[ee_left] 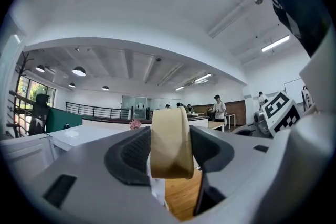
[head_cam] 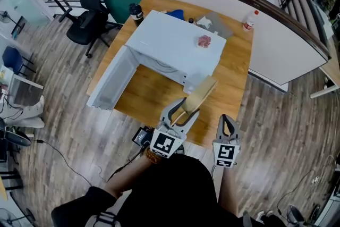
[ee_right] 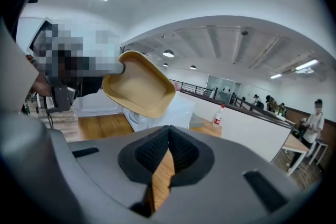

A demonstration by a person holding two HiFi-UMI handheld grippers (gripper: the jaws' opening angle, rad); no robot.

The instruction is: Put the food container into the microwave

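Note:
The tan food container hangs tilted in the air over the wooden table's front edge, with my left gripper shut on its rim. In the left gripper view the container stands edge-on, clamped between the two dark pads. The white microwave sits on the table beyond it, its door swung open to the left. My right gripper is to the right of the container, shut and empty. From the right gripper view the container shows its underside above my right gripper, in front of the microwave.
A pink item lies on the microwave's top. Behind it on the table stand a dark bottle and a clear bottle with a red cap. A black office chair stands at the far left, a white partition at the right.

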